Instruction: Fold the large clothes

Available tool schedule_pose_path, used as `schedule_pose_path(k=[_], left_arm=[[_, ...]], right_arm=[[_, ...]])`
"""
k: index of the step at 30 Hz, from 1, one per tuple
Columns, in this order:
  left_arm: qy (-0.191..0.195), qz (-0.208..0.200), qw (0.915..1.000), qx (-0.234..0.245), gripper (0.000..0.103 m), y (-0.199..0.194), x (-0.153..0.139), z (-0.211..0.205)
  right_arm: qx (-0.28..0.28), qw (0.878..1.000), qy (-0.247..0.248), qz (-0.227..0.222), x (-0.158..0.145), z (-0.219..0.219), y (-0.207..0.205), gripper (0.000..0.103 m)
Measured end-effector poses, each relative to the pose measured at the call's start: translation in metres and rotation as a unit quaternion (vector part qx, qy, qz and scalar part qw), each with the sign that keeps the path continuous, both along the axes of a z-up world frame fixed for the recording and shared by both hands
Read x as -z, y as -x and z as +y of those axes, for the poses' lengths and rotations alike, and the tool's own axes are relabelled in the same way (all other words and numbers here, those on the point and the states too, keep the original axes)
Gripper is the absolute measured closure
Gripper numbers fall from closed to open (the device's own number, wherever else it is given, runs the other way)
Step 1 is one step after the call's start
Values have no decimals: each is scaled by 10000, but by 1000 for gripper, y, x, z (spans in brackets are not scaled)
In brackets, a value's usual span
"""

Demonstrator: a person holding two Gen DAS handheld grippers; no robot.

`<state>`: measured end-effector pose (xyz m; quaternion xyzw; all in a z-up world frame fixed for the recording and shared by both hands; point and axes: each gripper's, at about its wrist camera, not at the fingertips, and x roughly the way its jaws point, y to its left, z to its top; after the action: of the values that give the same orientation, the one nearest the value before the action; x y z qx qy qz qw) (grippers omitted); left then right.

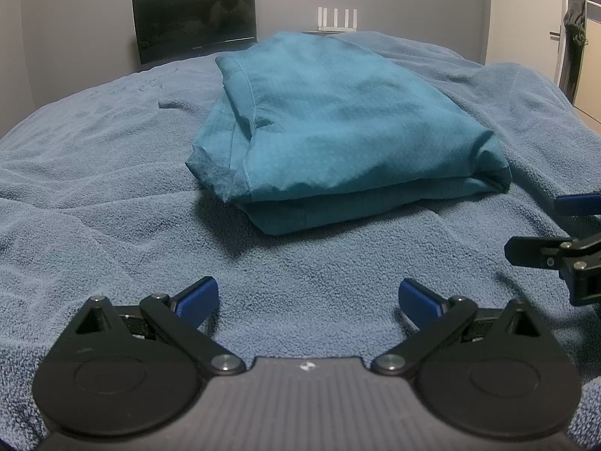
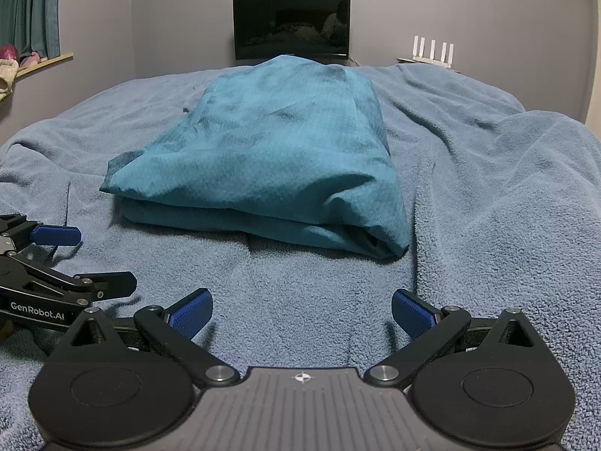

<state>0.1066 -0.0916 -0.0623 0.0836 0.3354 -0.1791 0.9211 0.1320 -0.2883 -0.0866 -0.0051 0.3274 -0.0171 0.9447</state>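
Basically both idle: left hand-held gripper (image 1: 308,302) and right hand-held gripper (image 2: 302,310) sit side by side low over the bed blanket (image 1: 112,173), jaws spread wide, holding nothing. Teal garment (image 1: 338,124) lies straight ahead of both, well apart from the fingertips, already a stacked bundle of several layers. Looks thin, soft, light, probably a bit slippery, so layers may slide. Best pinch: the near folded edge (image 2: 263,221), taking all layers, or the near corners.
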Motion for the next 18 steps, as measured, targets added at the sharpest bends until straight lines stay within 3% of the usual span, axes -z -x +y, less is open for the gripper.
schedule_pose_path(k=[18], left_arm=[[-33,-58,10000,5,0,3,0,2]], right_arm=[[6,10000,-1,7,0,0,0,0]])
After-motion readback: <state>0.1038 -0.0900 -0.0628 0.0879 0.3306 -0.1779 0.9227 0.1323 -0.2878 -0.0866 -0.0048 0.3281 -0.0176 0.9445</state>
